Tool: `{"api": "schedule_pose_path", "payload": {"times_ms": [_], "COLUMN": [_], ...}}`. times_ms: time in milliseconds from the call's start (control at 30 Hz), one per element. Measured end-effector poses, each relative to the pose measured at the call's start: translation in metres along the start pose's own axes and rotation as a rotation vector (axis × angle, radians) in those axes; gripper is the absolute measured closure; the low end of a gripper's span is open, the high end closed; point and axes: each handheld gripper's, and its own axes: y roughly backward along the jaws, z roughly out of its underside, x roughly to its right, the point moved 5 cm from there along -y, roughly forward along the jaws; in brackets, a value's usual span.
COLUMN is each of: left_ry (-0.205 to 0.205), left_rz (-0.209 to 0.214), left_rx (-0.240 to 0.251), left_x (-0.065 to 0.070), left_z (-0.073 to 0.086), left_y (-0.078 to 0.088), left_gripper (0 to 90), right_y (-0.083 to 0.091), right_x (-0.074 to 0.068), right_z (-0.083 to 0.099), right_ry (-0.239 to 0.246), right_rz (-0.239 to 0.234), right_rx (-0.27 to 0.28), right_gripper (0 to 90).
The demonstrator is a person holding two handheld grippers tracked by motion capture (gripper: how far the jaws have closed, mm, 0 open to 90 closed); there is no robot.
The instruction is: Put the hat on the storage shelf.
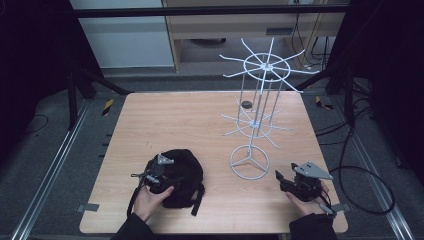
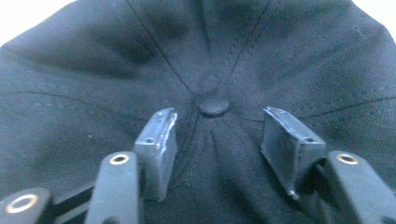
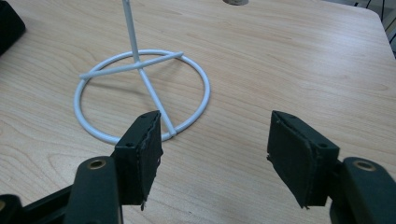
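A black cap (image 1: 182, 176) lies on the wooden table (image 1: 165, 120) at the front left. My left gripper (image 1: 162, 179) rests on its crown. In the left gripper view the jaws stand apart on either side of the cap's top button (image 2: 214, 107), with the fabric (image 2: 140, 70) between them and the left gripper (image 2: 217, 128) tips low on it. My right gripper (image 1: 281, 178) is open at the front right, just above the table. In the right gripper view, the right gripper (image 3: 215, 128) holds nothing and faces the ring base (image 3: 140, 88) of the white wire rack (image 1: 257, 100).
The rack stands upright right of centre, with spoked hooks spreading at two heights over its ring base (image 1: 249, 161). A small dark round object (image 1: 246, 104) lies behind it. Black straps (image 1: 197, 200) trail from the cap toward the front edge. Cables (image 1: 360, 175) run on the floor at right.
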Motion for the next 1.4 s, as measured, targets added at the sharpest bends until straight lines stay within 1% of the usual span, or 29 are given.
{"api": "schedule_pose_path", "payload": {"times_ms": [67,100,133,167,233,333,400,467,533,633,667,700,733,833,867,900,933,967,1000,1067,1100,1133,1167,1200,1233,1267,1300,1367,1400], "left_ry": [0.007,0.007,0.006,0.006,0.004,0.009,0.008,0.004,-0.008,-0.008,-0.004,-0.004,-0.001,-0.007,-0.007,-0.007,-0.01,-0.012,-0.012,-0.023,-0.021,-0.02,-0.02,-0.026,-0.026,-0.028,-0.029,-0.034,-0.034], "left_rz": [-0.008,-0.008,-0.021,-0.021,-0.038,-0.061,-0.067,-0.075,-0.079,-0.076,-0.061,-0.061,-0.045,-0.039,-0.034,-0.034,-0.032,-0.027,-0.027,-0.019,-0.011,-0.005,-0.005,0.0,0.0,0.005,0.006,0.008,0.008], "left_rx": [-0.017,-0.017,-0.017,-0.017,-0.013,-0.009,-0.008,0.005,0.014,0.027,0.051,0.051,0.074,0.09,0.106,0.106,0.118,0.145,0.145,0.169,0.204,0.218,0.218,0.245,0.245,0.28,0.298,0.328,0.328], "left_x": [-0.001,-0.001,-0.002,-0.002,-0.002,-0.002,-0.004,-0.004,-0.004,-0.004,-0.004,-0.004,-0.005,-0.005,-0.005,-0.005,-0.004,-0.003,-0.003,-0.002,-0.001,0.0,0.0,0.0,0.0,0.0,0.0,0.0,0.0], "left_z": [0.003,0.003,0.003,0.003,0.003,0.004,0.003,0.004,0.004,0.005,0.004,0.004,0.002,0.002,0.002,0.002,0.001,-0.001,-0.001,-0.003,-0.005,-0.005,-0.005,-0.006,-0.006,-0.008,-0.009,-0.01,-0.01], "left_y": [-0.004,-0.004,-0.006,-0.006,-0.006,-0.006,-0.006,-0.006,-0.006,-0.007,-0.006,-0.006,-0.002,0.0,0.003,0.003,0.006,0.011,0.011,0.018,0.026,0.03,0.03,0.038,0.038,0.046,0.05,0.058,0.058], "left_gripper": [51.6,53.9,56.2,56.8,59.1,65.6,71.3,75.6,76.0,76.6,79.5,82.7,83.4,83.9,84.1,84.4,84.8,85.0,85.2,85.3,85.4,85.5,85.6,85.6,85.6,85.6,85.7,85.7,85.7], "right_y": [0.0,0.0,0.0,-0.001,-0.001,-0.001,-0.001,-0.001,-0.001,-0.001,-0.001,-0.001,0.0,0.0,0.0,0.0,0.0,0.0,0.0,0.0,0.0,0.0,0.0,0.0,0.0,0.0,0.0,0.0,0.0], "right_x": [0.0,0.0,0.0,0.0,0.0,0.0,-0.001,0.0,0.001,0.001,0.001,0.001,0.001,0.002,0.002,0.002,0.003,0.003,0.003,0.003,0.003,0.003,0.003,0.004,0.004,0.004,0.004,0.005,0.005], "right_z": [0.0,0.0,0.0,0.0,0.001,0.001,0.001,0.001,0.001,0.002,0.001,0.001,0.001,0.001,0.001,0.001,0.001,0.001,0.001,0.001,0.001,0.001,0.001,0.001,0.001,0.001,0.001,0.002,0.002], "right_ry": [0.001,0.001,0.005,0.005,0.002,0.004,-0.003,0.003,0.002,-0.001,-0.001,-0.001,-0.01,-0.006,-0.008,-0.008,-0.003,-0.001,-0.003,-0.002,-0.003,-0.005,-0.005,-0.005,-0.005,-0.004,-0.005,-0.007,-0.007], "right_rz": [-0.001,-0.001,-0.002,-0.002,-0.003,-0.002,-0.005,-0.002,-0.001,-0.001,-0.001,-0.001,-0.003,-0.002,-0.003,-0.003,0.0,0.001,0.001,0.001,0.002,0.001,0.002,0.003,0.003,0.004,0.005,0.006,0.006], "right_rx": [-0.001,-0.001,0.0,-0.001,-0.004,-0.008,-0.009,-0.006,-0.005,-0.007,-0.006,-0.006,-0.006,-0.004,-0.006,-0.006,-0.003,-0.003,-0.002,-0.002,-0.002,-0.003,-0.003,-0.002,-0.002,-0.001,-0.002,-0.001,-0.001], "right_gripper": [35.6,35.6,35.6,35.6,35.6,35.6,35.6,35.6,35.7,35.8,35.8,35.8,35.8,35.9,36.0,36.0,36.1,36.1,36.0,36.1,36.1,36.1,36.2,36.2,36.2,36.2,36.2,36.3,36.3]}}
